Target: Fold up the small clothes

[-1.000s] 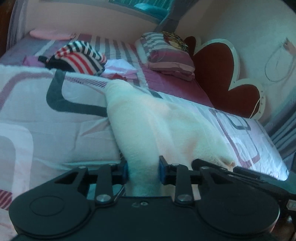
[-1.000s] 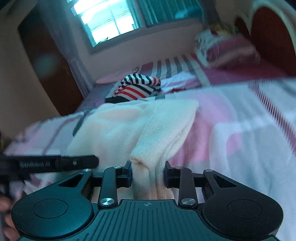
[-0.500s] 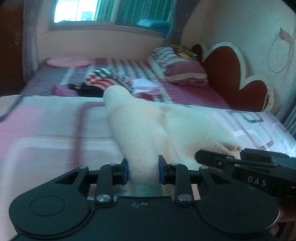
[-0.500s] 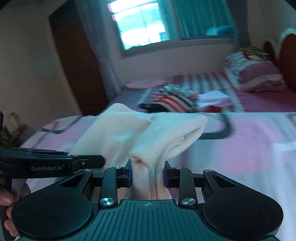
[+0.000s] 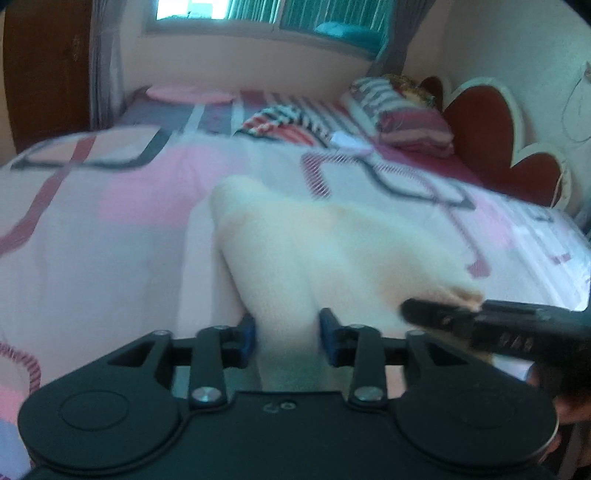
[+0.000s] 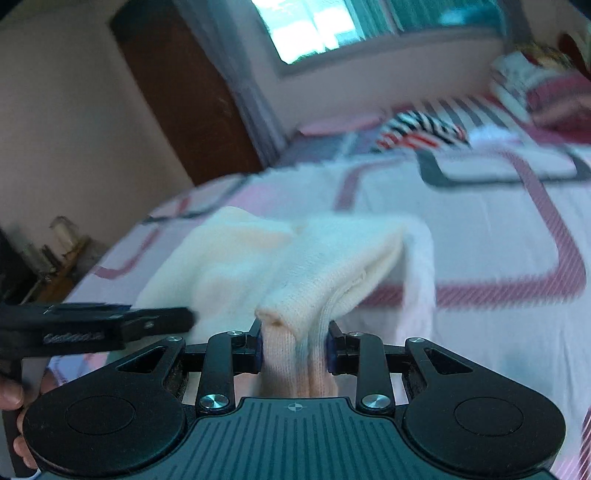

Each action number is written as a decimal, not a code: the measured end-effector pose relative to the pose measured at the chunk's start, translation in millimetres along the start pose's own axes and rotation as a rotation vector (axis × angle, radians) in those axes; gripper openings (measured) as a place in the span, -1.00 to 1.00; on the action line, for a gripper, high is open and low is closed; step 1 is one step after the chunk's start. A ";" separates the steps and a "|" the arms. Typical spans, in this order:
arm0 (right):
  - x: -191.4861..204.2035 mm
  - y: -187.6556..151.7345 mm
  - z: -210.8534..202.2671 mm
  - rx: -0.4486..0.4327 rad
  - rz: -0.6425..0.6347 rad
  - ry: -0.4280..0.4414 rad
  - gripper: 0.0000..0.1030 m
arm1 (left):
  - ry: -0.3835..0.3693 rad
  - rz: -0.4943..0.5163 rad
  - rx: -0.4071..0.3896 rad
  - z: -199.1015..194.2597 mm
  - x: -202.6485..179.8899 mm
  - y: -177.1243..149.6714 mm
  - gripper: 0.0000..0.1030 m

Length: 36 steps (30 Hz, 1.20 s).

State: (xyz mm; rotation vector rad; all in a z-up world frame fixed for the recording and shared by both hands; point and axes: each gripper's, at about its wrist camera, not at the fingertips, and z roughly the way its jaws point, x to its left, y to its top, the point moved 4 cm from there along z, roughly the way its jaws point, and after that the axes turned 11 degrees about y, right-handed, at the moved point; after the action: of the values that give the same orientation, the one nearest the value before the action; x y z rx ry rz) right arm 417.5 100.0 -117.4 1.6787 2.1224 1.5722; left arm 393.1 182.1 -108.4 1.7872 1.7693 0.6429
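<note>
We work over a bed (image 5: 110, 229) covered with a pink-and-white patterned sheet, in a bedroom with a window (image 5: 258, 11) at 12 o'clock in the left wrist view and a dark wooden door (image 6: 184, 96) at 11 o'clock in the right wrist view. A red scalloped headboard (image 5: 491, 133) stands at 2 o'clock in the left wrist view, with a striped pillow (image 5: 402, 114) just in front of it. A striped red, black and white garment (image 5: 280, 120) lies at the far side of the bed, well apart from our work.

The task item, a cream knit garment (image 5: 325, 251), is spread across the sheet at the centre of both views, with its near edge raised into the two tools.

The left gripper (image 5: 287, 338) is clamped on a bunched fold of the cream knit garment at 6 o'clock in its own view. The right gripper (image 6: 294, 345) is likewise clamped on a doubled fold of the same garment; the fabric fills the gap between its jaws.

Each tool shows in the other's view: the right at 4 o'clock, the left at 9 o'clock. Both views are motion-blurred.
</note>
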 end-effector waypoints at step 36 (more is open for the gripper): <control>26.7 -89.1 -64.7 0.158 -0.004 -0.150 -0.26 | 0.039 -0.077 0.076 -68.0 24.8 -102.3 0.07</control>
State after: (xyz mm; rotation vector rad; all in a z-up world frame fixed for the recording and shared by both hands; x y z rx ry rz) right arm 306.5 83.1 -132.5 1.7729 2.2221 1.2619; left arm 272.3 209.1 -127.5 1.7577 1.9018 0.5902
